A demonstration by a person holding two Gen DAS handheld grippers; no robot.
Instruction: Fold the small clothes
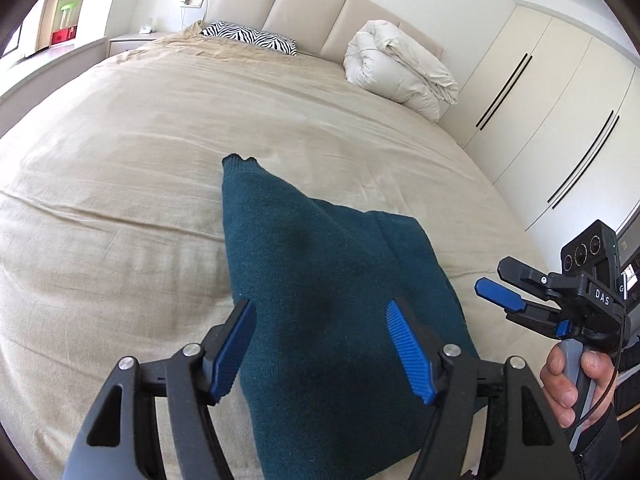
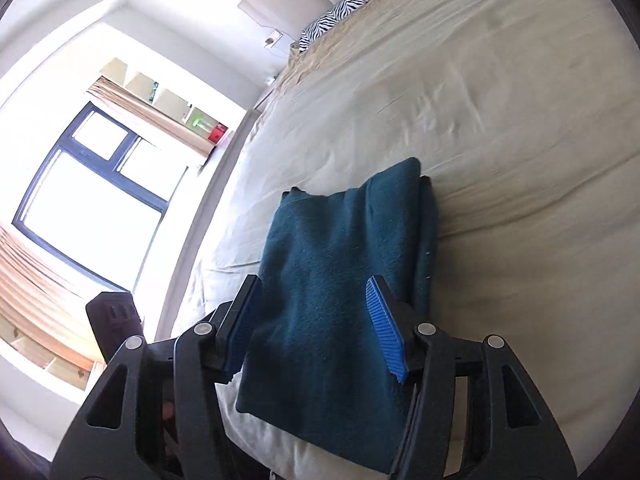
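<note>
A dark teal knitted garment (image 1: 320, 248) lies folded into a thick stack on the beige bed sheet (image 1: 120, 184). My left gripper (image 1: 318, 320) hovers over its near end, jaws open, blue pads either side of the cloth without pressing it. In the left wrist view my right gripper (image 1: 498, 294) is at the right, held by a hand (image 1: 568, 380), just off the garment's right edge. The right wrist view shows the garment (image 2: 340, 240) as a neat rectangle, with my right gripper (image 2: 314, 296) open above its near part and nothing pinched.
A zebra-print pillow (image 1: 252, 38) and a rolled white duvet (image 1: 400, 64) lie by the padded headboard (image 1: 304, 4). White wardrobe doors (image 1: 552, 120) stand along the bed's right side. A window (image 2: 92, 200) and shelves are on the left.
</note>
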